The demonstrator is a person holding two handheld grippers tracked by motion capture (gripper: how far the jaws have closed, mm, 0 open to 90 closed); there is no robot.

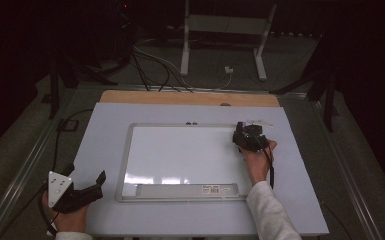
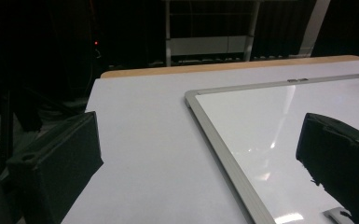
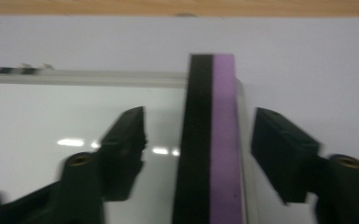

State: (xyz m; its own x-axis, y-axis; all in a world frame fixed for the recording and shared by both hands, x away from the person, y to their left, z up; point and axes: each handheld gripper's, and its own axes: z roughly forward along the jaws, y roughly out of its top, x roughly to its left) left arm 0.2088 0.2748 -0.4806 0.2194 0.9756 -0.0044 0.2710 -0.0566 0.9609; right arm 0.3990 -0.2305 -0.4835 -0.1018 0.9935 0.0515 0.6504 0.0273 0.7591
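Eraser (image 3: 210, 140) stands on edge at the whiteboard's (image 1: 180, 155) far right corner, long axis running straight away between the right claw's (image 3: 198, 144) spread, untouching jaws, while the left claw (image 1: 99, 186) gapes empty, well apart.

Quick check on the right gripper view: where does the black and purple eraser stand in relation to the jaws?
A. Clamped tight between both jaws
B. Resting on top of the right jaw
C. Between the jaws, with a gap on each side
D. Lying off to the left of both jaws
C: the eraser stands between the right gripper jaws at the whiteboard edge, with a gap on each side.
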